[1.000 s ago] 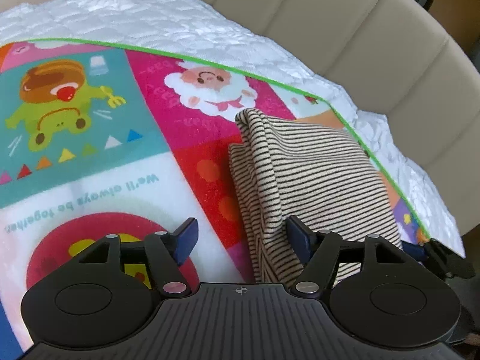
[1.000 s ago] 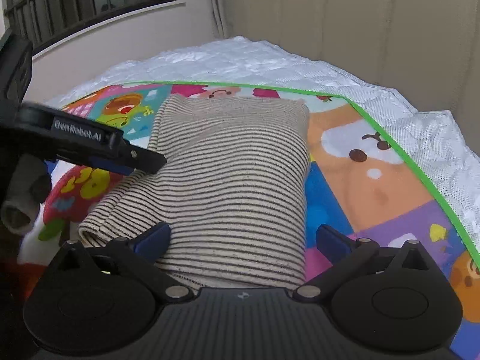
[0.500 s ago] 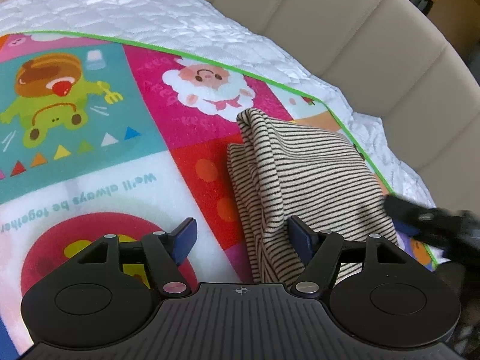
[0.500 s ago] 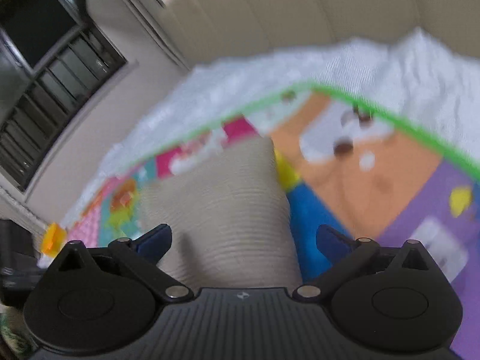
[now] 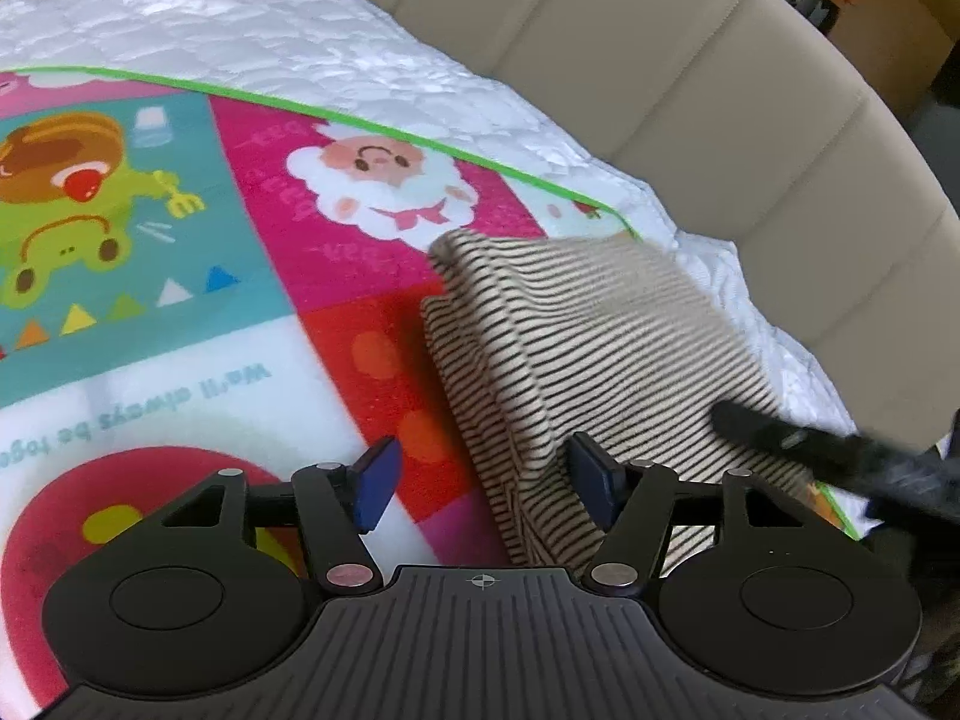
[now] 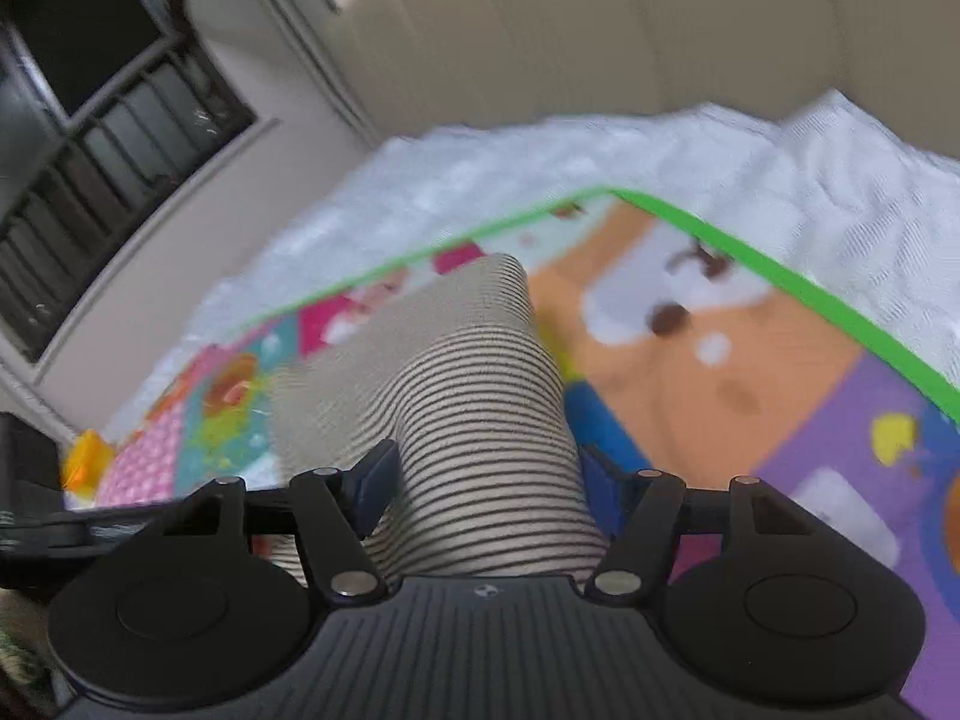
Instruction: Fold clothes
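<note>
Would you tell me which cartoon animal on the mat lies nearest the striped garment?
The white sheep on pink, just beyond the striped garment; the green frog sits farther left.

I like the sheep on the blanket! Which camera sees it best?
The left wrist view. There the white sheep is whole and sharp on its pink square, just beyond the striped garment. In the right wrist view the picture is blurred, and I can't make out the sheep there.

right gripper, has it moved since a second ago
Yes. The right gripper has rolled, tilting the green mat border, and its jaws have just been closing around the striped garment.
</note>
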The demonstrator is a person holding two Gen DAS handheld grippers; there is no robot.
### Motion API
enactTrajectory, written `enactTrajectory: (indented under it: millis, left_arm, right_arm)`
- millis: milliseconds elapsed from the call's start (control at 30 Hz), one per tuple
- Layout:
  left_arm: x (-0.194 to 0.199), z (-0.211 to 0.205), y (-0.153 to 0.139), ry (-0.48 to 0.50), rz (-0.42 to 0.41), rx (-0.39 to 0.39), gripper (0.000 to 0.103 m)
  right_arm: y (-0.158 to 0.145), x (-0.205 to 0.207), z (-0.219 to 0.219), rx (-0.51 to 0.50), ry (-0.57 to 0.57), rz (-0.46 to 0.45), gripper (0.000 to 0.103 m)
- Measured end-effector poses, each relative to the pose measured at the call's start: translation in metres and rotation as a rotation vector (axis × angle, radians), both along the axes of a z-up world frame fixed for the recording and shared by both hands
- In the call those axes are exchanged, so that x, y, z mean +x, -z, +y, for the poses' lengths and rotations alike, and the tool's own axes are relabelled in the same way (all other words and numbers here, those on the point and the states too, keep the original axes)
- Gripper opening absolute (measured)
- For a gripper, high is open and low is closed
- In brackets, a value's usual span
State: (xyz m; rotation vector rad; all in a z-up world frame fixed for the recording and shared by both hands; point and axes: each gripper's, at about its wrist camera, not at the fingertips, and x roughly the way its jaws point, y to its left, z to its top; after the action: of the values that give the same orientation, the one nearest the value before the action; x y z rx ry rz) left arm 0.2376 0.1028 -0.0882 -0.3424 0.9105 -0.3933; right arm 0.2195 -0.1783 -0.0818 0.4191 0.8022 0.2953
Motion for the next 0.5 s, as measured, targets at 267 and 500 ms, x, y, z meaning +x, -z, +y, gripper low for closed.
enactTrajectory:
  millis: [267,500]
  left_arm:
    - [-0.008,0.001,-0.024,0.024,-0.004,-0.11,0.083]
    - [-0.007,-0.016,0.004,0.082,0.103,-0.104,0.077]
  right_arm:
    - [-0.002,-0.004,0.001,-0.024,0.004,0.009,0.069]
    - [-0.006,-0.003,-0.005,-0.03,0.005,0.015,0.08]
